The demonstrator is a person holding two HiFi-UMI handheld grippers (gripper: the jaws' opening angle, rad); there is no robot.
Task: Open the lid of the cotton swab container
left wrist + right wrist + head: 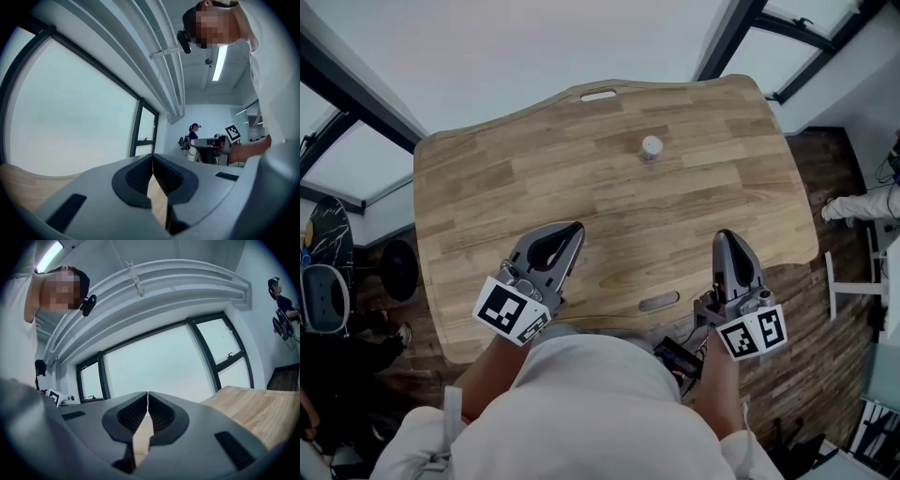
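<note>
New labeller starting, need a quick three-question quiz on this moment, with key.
1. True or false: the left gripper is shut on the cotton swab container.
2. Where does the cotton swab container stand? A. On the far half of the table, beyond both grippers and touched by neither. B. Between the jaws of the right gripper. C. On the floor beside the table.
3. Fill in: in both gripper views the jaws are ____, with nothing between them.

Key: 1 false; 2 A; 3 shut.
</note>
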